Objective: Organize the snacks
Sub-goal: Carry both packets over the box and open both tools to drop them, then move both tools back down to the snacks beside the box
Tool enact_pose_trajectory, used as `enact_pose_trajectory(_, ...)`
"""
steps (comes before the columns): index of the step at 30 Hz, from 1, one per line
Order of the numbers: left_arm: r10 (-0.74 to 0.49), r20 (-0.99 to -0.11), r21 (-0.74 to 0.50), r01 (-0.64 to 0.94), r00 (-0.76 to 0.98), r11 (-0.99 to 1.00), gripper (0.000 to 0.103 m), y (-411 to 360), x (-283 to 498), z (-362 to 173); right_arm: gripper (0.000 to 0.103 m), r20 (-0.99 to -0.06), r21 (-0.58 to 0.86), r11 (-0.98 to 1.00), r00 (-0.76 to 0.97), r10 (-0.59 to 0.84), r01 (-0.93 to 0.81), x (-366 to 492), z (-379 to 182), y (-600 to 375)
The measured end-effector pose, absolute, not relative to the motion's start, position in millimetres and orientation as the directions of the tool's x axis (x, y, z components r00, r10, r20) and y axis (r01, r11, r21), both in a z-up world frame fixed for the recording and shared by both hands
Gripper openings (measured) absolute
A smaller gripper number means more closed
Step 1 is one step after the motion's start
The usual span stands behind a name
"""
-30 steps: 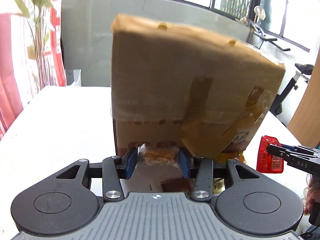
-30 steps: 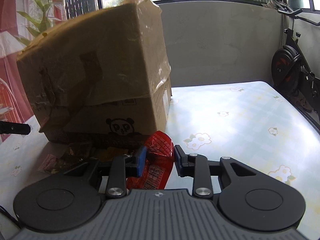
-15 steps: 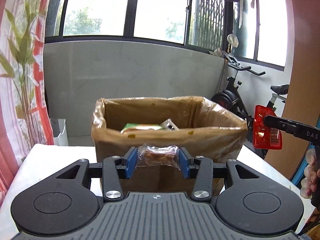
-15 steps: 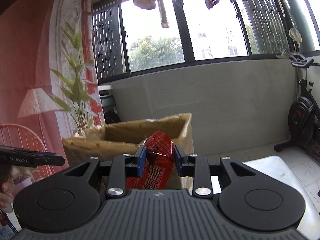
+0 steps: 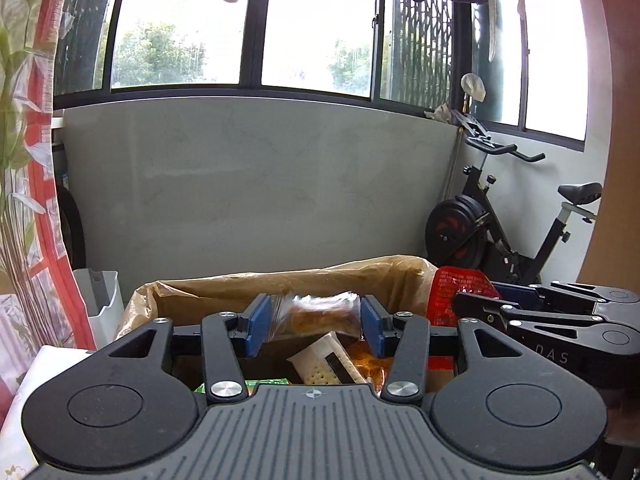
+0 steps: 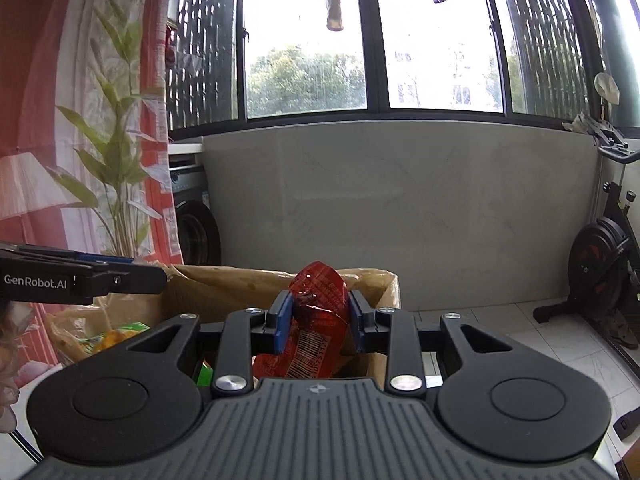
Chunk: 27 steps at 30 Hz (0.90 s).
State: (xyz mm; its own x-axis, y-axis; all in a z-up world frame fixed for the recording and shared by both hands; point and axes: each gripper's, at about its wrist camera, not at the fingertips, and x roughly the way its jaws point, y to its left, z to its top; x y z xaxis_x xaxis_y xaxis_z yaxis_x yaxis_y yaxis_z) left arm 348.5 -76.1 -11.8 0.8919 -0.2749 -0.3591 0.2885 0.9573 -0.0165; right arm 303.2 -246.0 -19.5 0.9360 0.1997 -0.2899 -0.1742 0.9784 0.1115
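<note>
Two claws hover over the box (image 5: 288, 280): left claw (image 5: 316, 322) pinching a clear pastry pack (image 5: 320, 314), right claw (image 6: 318, 320) pinching a red packet (image 6: 316, 320).

A: Where do the claws sit?
B: The left claw (image 5: 314, 324) holds a clear-wrapped snack (image 5: 320, 316) over the cardboard box (image 5: 256, 286); the right claw (image 6: 317, 322), to its right, holds a snack packet (image 6: 316, 320) there.
A: Behind?
B: The exercise bike (image 5: 516, 224), right of the box.

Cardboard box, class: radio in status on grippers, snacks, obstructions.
Left gripper shut on clear-wrapped snack. Right gripper shut on red packet. Both above open cardboard box. Nothing blocking.
</note>
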Motion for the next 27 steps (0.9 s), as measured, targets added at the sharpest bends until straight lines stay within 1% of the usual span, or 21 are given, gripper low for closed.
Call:
enact_pose_trajectory(1, -0.273, -0.375, -0.014, 0.289, 0.886, 0.957, 0.057, -80.6, 351.9, -14.8, 0.04, -0.304, 0.107, 0.982, 0.935, 0.181, -0.155, 305.3, -21.9, -244.6)
enact_pose_trajectory(3, -0.272, -0.403, -0.021, 0.288, 0.874, 0.957, 0.068, -85.4, 356.4, -20.3, 0.045, -0.319, 0.104, 0.987, 0.936, 0.147, -0.12, 304.6, -26.5, -245.2)
enact_pose_trajectory(6, -0.274, -0.399, -0.041, 0.282, 0.875, 0.959, 0.069, -77.5, 350.7, -23.7, 0.05, -0.312, 0.14, 0.983, 0.937, 0.16, -0.122, 296.9, -27.4, -252.0)
enact_pose_trajectory(9, -0.281, -0.388, -0.055, 0.283, 0.878, 0.958, 0.068, -63.7, 344.1, -18.6, 0.05, -0.291, 0.149, 0.979, 0.941, 0.174, -0.135, 283.2, -25.6, -258.1)
enact_pose_trajectory(13, -0.291, -0.376, -0.043, 0.298, 0.88, 0.954, 0.068, -37.7, 328.3, -10.2, 0.05, -0.248, 0.164, 0.974, 0.949, 0.193, -0.155, 258.1, -27.1, -265.7)
enact_pose_trajectory(16, -0.305, -0.361, -0.037, 0.313, 0.881, 0.949, 0.068, -17.6, 307.9, -4.0, 0.05, -0.213, 0.167, 0.972, 0.957, 0.199, -0.165, 235.3, -31.2, -271.3)
enact_pose_trajectory(19, -0.302, -0.362, -0.049, 0.305, 0.882, 0.951, 0.068, 3.6, 288.6, -7.4, 0.05, -0.198, 0.168, 0.973, 0.962, 0.19, -0.158, 215.0, -40.4, -273.1)
enact_pose_trajectory(23, -0.283, -0.373, -0.09, 0.269, 0.884, 0.959, 0.067, 23.6, 267.0, -19.9, 0.05, -0.224, 0.202, 0.971, 0.959, 0.175, -0.13, 195.1, -59.3, -275.4)
enact_pose_trajectory(27, -0.252, -0.394, -0.132, 0.216, 0.884, 0.967, 0.067, 37.3, 250.7, -38.2, 0.05, -0.274, 0.238, 0.965, 0.946, 0.174, -0.108, 182.9, -79.4, -274.3)
